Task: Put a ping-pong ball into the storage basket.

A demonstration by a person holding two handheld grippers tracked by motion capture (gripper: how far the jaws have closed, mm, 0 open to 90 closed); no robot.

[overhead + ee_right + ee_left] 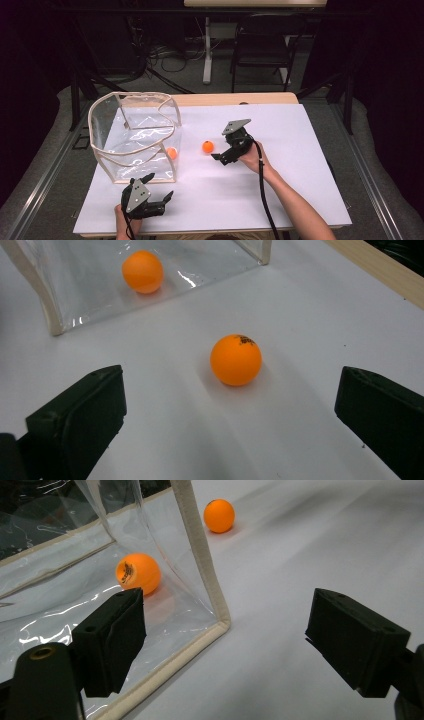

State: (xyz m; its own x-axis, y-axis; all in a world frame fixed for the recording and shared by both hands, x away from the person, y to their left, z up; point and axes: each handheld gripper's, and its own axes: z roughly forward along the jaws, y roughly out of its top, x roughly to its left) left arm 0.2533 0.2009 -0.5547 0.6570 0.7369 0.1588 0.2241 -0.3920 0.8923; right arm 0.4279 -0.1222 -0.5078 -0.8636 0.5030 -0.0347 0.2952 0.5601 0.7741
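Note:
A clear plastic bag point(135, 135) with beige trim stands open on the left of the white table point(290, 190). One orange ball point(172, 153) lies inside it by the near right corner. A second orange ball point(208, 146) rests on the table just right of the bag. My right gripper point(223, 150) is open right beside this ball; in the right gripper view the ball point(236, 360) lies a little ahead, between the spread jaws point(232, 390). My left gripper point(159, 187) is open in front of the bag, its jaws point(225, 610) either side of the bag's corner seam point(200, 555), with the inner ball point(138, 573) behind.
The table's wooden far edge point(235, 98) runs behind the white sheet. Beyond it stand a dark chair point(262, 45) and a white table leg point(207, 50) among floor cables. White surface stretches to the right of my right hand.

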